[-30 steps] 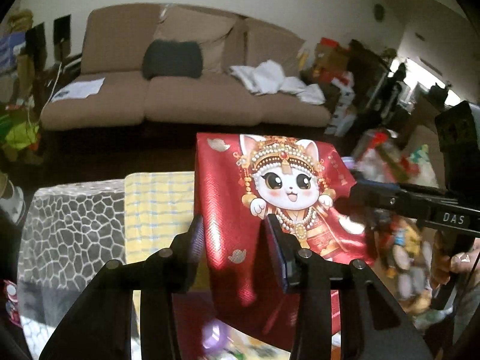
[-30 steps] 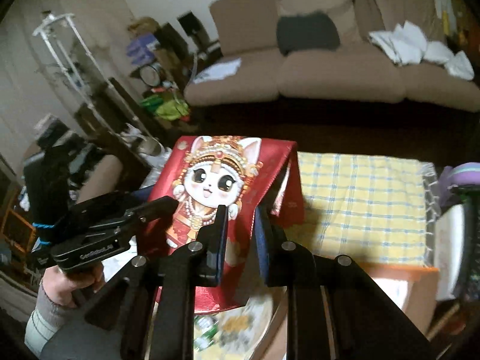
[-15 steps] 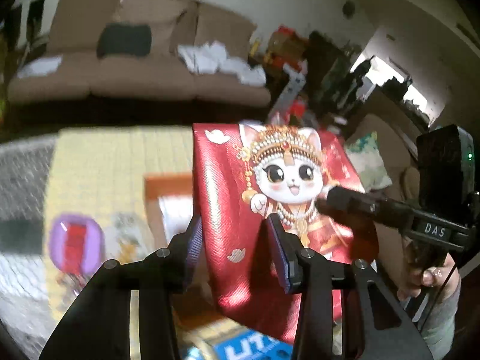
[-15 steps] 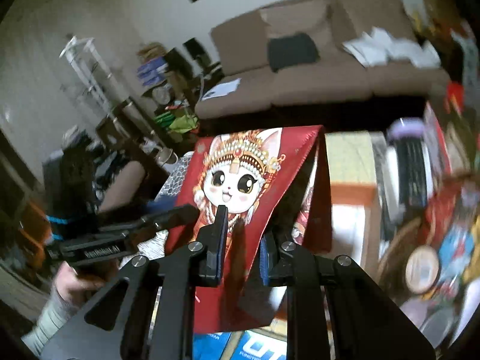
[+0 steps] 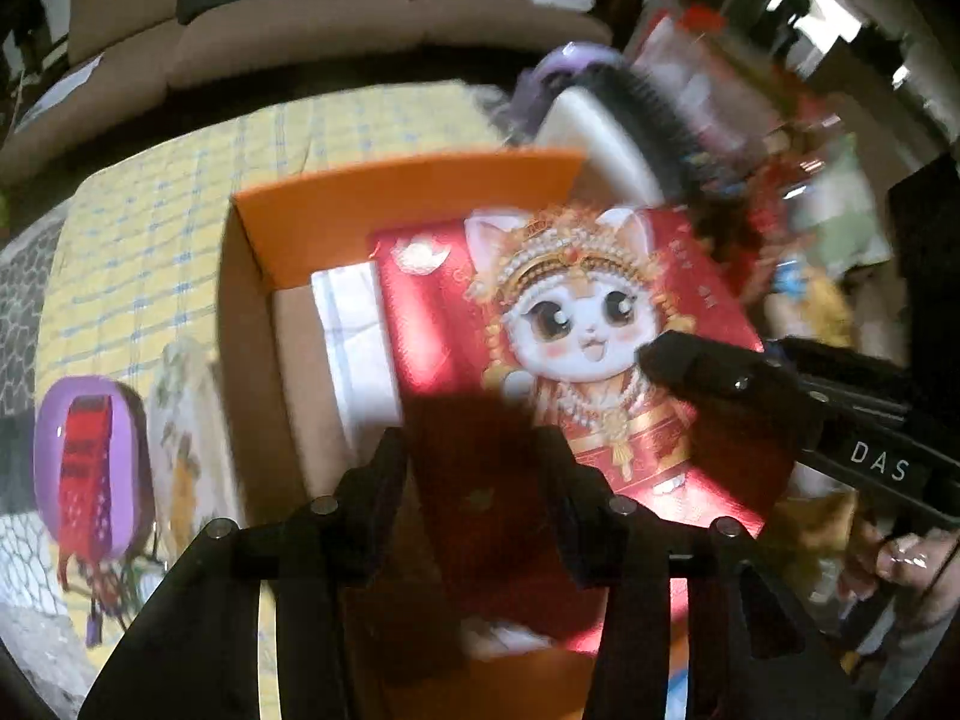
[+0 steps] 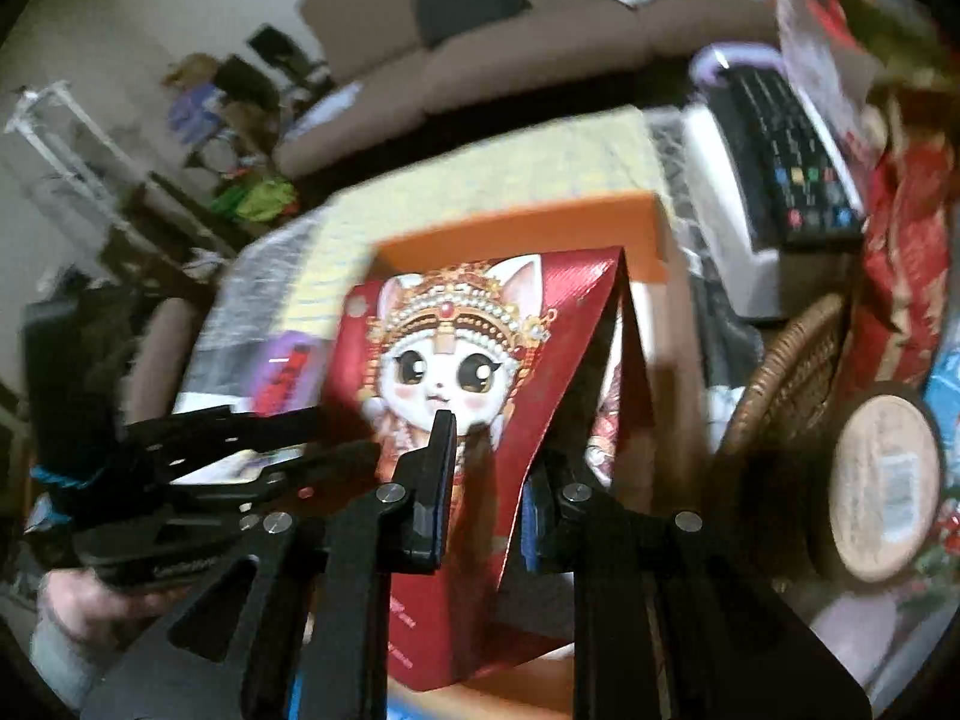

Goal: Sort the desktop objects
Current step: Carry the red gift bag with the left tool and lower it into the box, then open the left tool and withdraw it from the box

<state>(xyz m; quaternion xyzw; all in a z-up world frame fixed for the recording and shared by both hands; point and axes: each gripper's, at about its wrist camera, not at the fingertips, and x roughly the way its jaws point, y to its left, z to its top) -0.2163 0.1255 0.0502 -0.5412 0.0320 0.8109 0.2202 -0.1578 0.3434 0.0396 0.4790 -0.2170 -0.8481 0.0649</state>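
worktop (image 5: 150,192) wearing yellow checked cloth | orange box (image 5: 408,222) sitting on it | purple case (image 5: 90,456) lying beside box

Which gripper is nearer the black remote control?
Right. The right gripper is beside the black remote control; the left gripper is on the red cat-print bag's far side.

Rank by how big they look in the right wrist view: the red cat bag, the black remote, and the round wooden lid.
1. Red cat bag, largest, though nearest the camera.
2 and 3. Black remote and round wooden lid look alike; the lid sits nearer, so unranked.
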